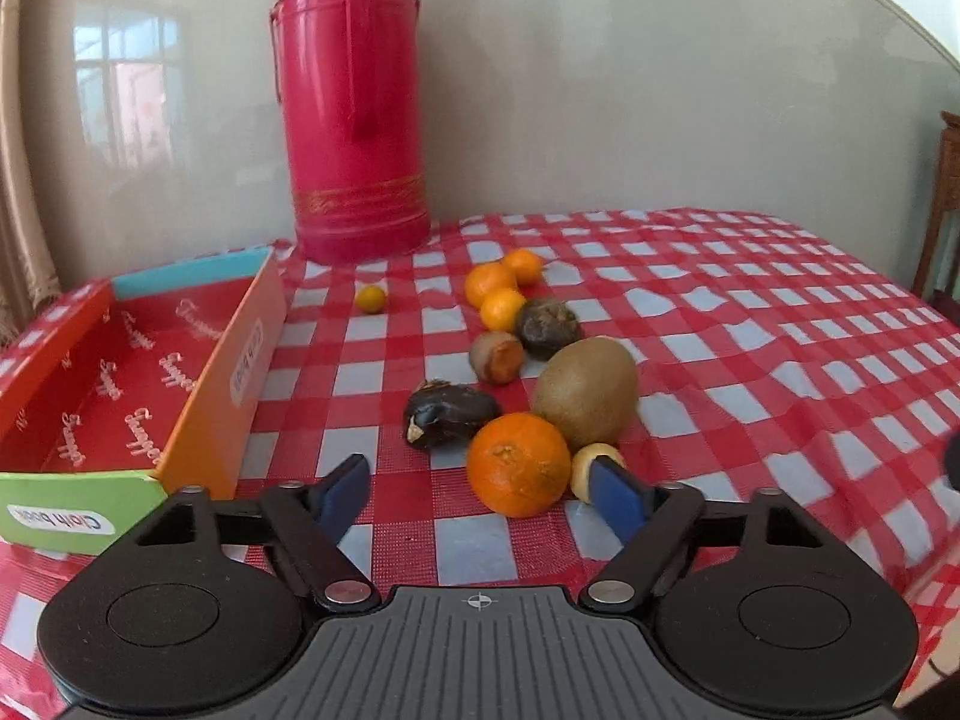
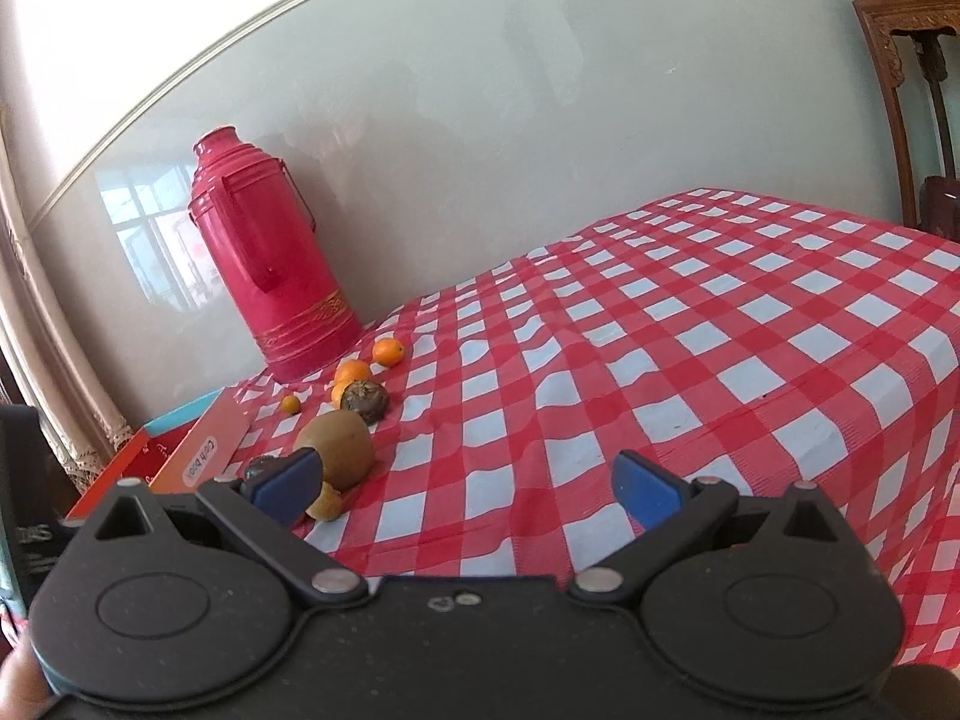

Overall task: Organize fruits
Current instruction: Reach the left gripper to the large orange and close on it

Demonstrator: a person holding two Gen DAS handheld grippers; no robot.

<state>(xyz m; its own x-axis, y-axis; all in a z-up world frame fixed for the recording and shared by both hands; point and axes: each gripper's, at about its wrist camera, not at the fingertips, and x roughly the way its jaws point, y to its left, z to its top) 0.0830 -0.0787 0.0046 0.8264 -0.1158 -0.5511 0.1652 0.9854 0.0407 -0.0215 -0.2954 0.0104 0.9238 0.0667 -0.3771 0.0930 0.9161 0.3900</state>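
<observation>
Fruit cluster point(image 1: 528, 372) crowds centre; box point(image 1: 144, 384) left, flask point(image 1: 354, 102) behind; checked cloth point(image 2: 720, 330) right open.

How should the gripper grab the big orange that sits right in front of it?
Grip the big orange across its round middle, coming from the near side where the left gripper already faces it with jaws open. The kiwi sits close behind and a small pale fruit close to its right, so a finger must slip between there.
</observation>
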